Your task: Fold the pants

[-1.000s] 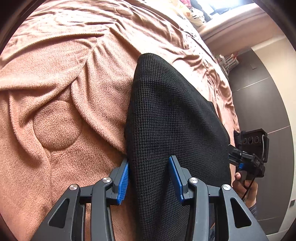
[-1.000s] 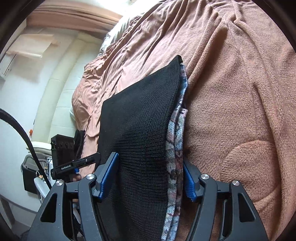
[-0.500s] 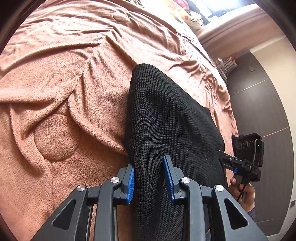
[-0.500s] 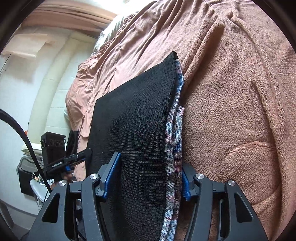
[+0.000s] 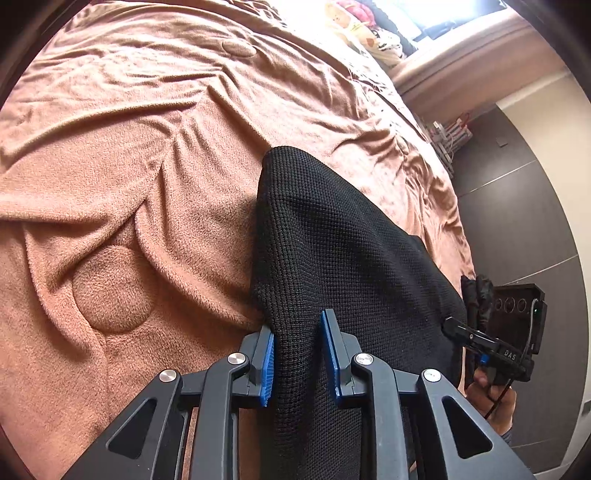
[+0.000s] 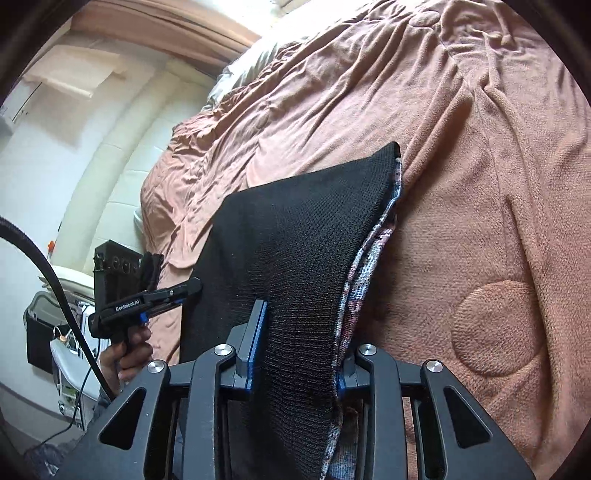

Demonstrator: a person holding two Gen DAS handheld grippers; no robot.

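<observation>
The black knit pants [image 5: 332, 229] lie folded on a pink fleece blanket [image 5: 129, 147], their near edge raised off it. My left gripper [image 5: 300, 354] is closing on one near corner, and the fabric fills the gap between its blue pads. In the right wrist view the pants [image 6: 303, 221] show a patterned inner side [image 6: 365, 295] along their right edge. My right gripper [image 6: 299, 347] is closing too, with both layers of the other near corner pinched between its pads. Each gripper also appears in the other's view: the right gripper [image 5: 491, 343] and the left gripper [image 6: 147, 299].
The blanket [image 6: 480, 147] covers the whole bed in deep wrinkles. A cream padded headboard [image 6: 110, 166] stands at the bed's far end. Soft toys [image 5: 369, 29] sit by the bright window. A dark floor [image 5: 517, 221] runs beside the bed. A black cable [image 6: 55, 288] hangs near a person's hand [image 6: 125, 354].
Both pairs of jaws have narrowed onto the pants' near corners. The right gripper has risen a little, and the fabric tents higher off the blanket.
</observation>
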